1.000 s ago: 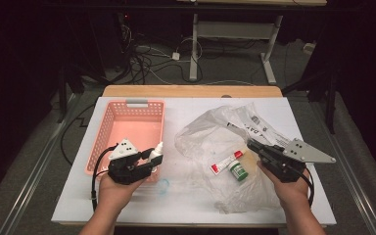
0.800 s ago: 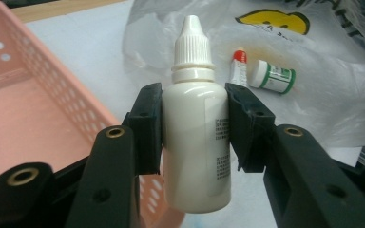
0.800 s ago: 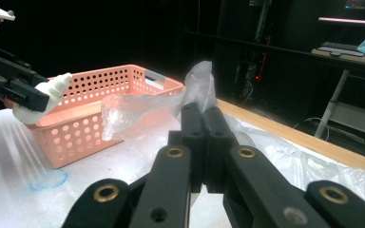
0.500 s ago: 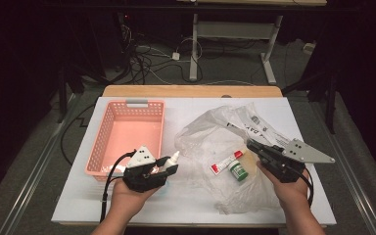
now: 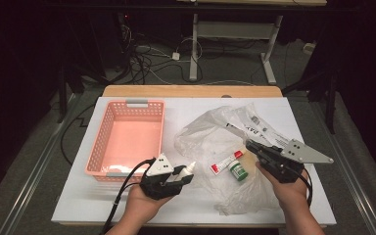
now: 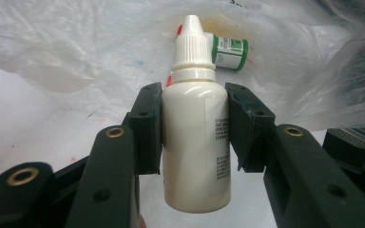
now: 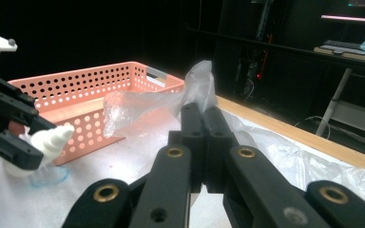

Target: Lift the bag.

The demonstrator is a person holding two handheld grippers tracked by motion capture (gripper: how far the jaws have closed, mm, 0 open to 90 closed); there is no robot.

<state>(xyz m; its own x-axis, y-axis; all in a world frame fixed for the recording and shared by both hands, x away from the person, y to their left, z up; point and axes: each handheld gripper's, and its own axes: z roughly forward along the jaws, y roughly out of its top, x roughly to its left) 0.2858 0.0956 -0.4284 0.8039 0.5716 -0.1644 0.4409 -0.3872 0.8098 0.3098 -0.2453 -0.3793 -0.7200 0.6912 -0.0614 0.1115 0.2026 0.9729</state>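
Observation:
My left gripper is shut on a white dropper bottle, gripping its body with the capped tip pointing at the bag. It hovers over the table just in front of the pink basket's near right corner. My right gripper is shut on a pinched fold of the clear plastic bag and lifts it. Inside the bag's mouth lie a red and white tube and a small green-capped bottle, seen just beyond the dropper's tip.
The pink perforated basket stands on the left of the white table. The bag spreads across the right half, printed side at the back. A wooden edge runs along the table's far side, with cables and a desk frame on the floor beyond.
My left gripper has carried the dropper bottle rightward and slightly down, from the basket's front toward the bag's mouth. The right gripper has kept still with the bag pinched.

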